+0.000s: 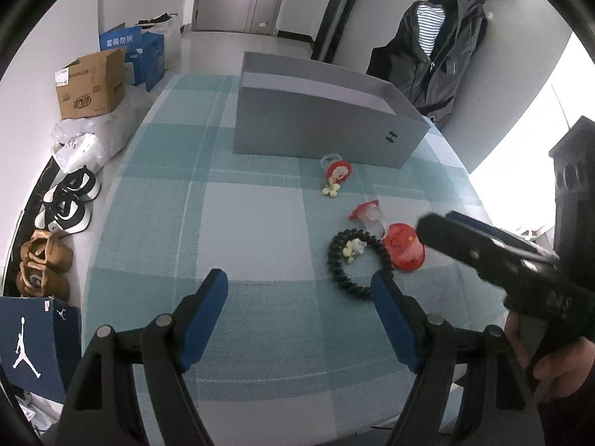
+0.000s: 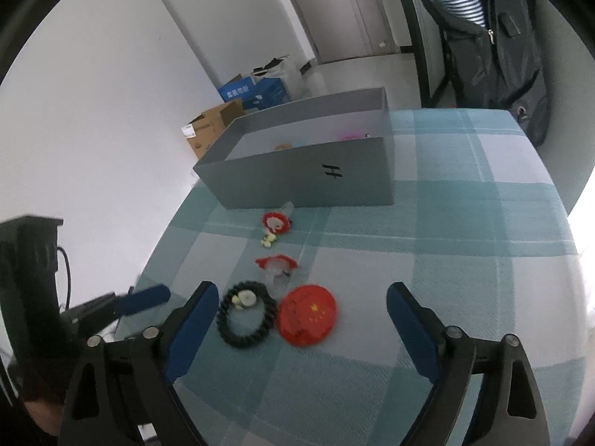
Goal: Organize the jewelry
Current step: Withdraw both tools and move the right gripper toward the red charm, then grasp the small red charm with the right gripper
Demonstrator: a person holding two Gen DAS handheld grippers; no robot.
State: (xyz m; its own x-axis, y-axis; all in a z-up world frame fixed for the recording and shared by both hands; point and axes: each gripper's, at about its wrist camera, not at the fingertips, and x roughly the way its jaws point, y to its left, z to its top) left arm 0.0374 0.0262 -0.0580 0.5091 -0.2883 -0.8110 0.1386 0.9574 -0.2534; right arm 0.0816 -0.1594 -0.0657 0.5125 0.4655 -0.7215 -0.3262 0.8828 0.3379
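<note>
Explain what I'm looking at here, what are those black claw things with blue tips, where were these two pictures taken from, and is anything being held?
There is no robot here. A person holds a hand-held gripper in each hand, and each one carries a wide-angle camera that looks along its two blue-padded fingers. One picture comes from the left gripper, the other from the right gripper. Each camera also catches the other tool at its edge.

Both look down at a table with a checked cloth. On it lie a black beaded bracelet, a red round badge, two small red hair clips, and an open grey box with a few items already inside.

Both grippers stand open. Nothing is held.
</note>
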